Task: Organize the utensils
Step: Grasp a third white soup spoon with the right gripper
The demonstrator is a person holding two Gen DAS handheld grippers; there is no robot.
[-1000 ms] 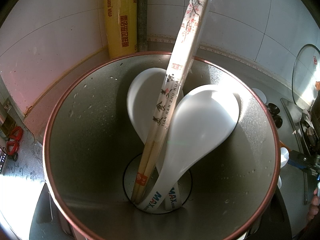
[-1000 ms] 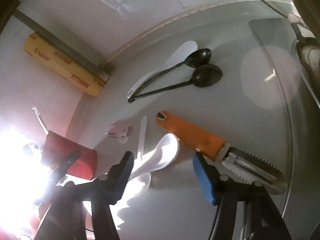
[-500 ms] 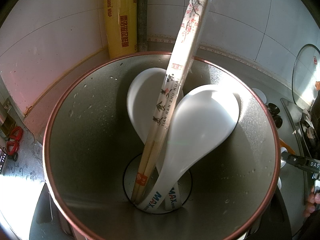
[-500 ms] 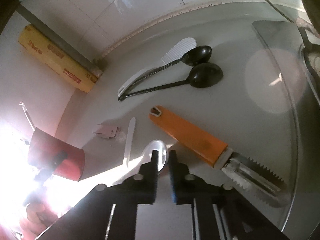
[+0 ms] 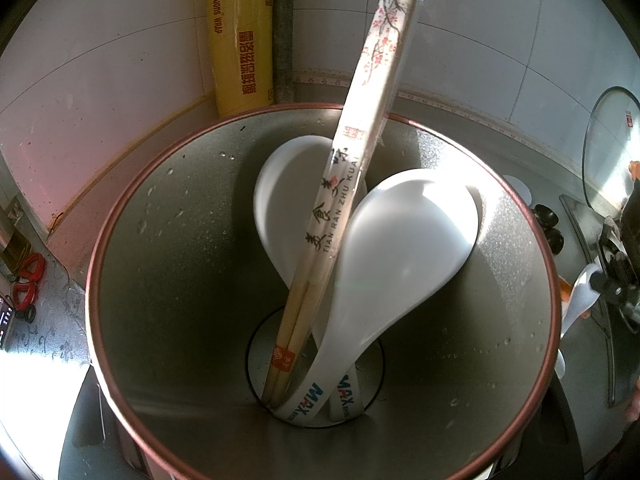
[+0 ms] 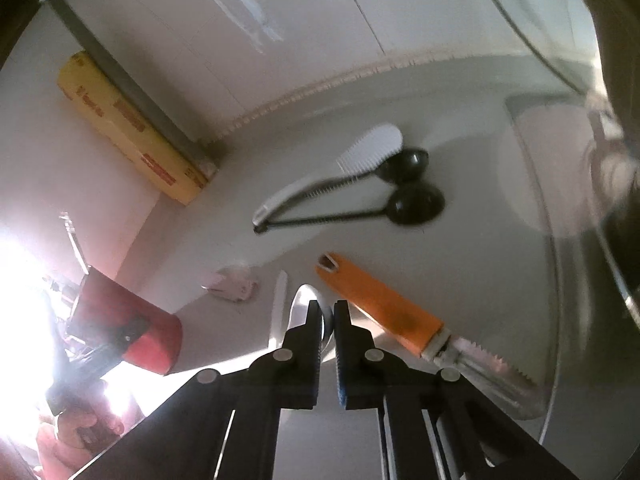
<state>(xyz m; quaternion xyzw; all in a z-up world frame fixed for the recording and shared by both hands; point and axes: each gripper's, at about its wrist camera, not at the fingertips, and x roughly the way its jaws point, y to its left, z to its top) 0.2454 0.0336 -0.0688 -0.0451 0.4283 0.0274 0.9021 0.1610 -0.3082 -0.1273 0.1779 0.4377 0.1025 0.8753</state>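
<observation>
We are steadying the red holder [image 5: 120, 240], left fingers clenched around it, for loading, while the right gripper [image 6: 327, 312], beside it, is pinching a white spoon [image 6: 302, 300] off the tabletop [image 6: 460, 260].

L wrist cam: close, looking steeply down into the cup [image 5: 132, 208]. R wrist cam: along its tool [image 6: 327, 312], down at tabletop [image 6: 460, 264]. Both share the yellow wrap box [image 5: 240, 40] [image 6: 132, 128] in wall corner.

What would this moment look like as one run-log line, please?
right tongs: shut on white spoon | red cup: two spoons, chopsticks inside
</observation>
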